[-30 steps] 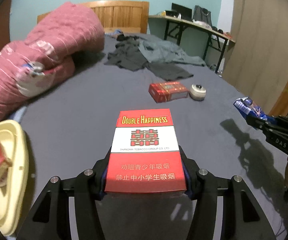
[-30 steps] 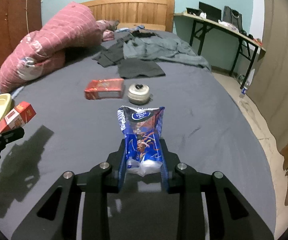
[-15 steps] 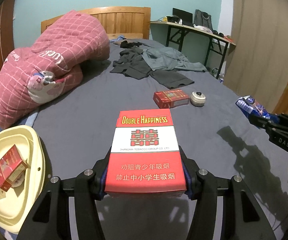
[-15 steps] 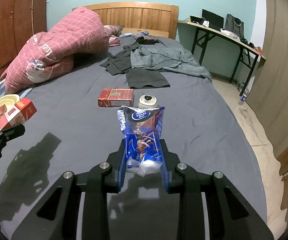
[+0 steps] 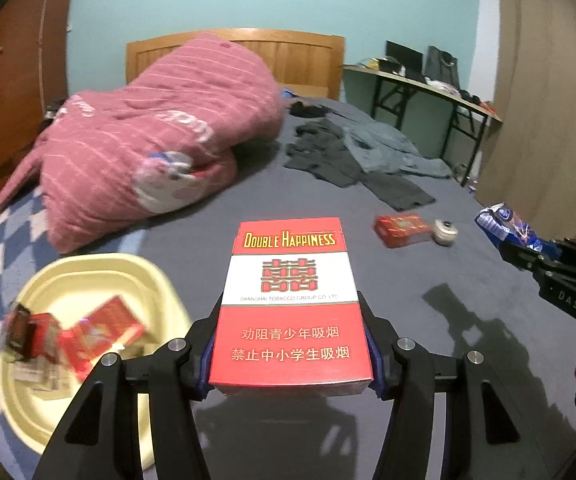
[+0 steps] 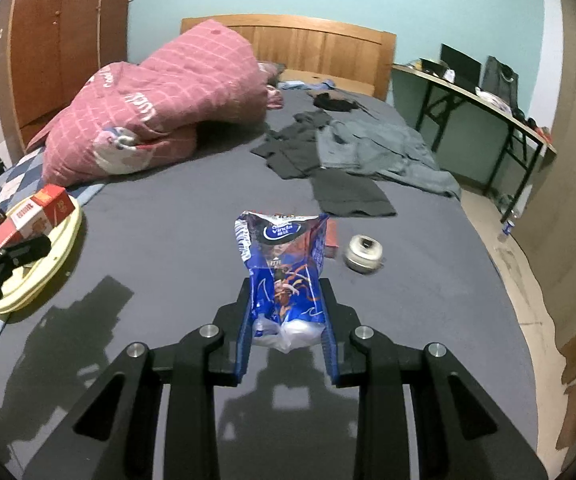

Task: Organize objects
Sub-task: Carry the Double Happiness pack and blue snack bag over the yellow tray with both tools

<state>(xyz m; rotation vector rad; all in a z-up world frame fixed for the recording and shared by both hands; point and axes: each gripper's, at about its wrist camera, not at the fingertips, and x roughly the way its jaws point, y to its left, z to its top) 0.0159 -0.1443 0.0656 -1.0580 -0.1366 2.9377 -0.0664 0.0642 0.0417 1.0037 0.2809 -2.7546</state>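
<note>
- The left tool (image 5: 289, 344) is clamped on the sides of a red-and-white carton (image 5: 289, 300), which juts toward 12 o'clock above the bed (image 5: 427, 320).
- The right tool (image 6: 286, 320) is pinched on a blue snack bag (image 6: 282, 268), also sticking out at 12 o'clock.
- A cream basin (image 5: 100, 272) with red packs lies at the left tool's 9 o'clock.
- A small red box (image 5: 401, 229) and a round tin (image 5: 445, 233) sit just beside each other at the left tool's 2 o'clock.
- Compared with a second ago, the basin shows far more fully in the left view, and box and tin appear further right; both grips are unchanged.
</note>
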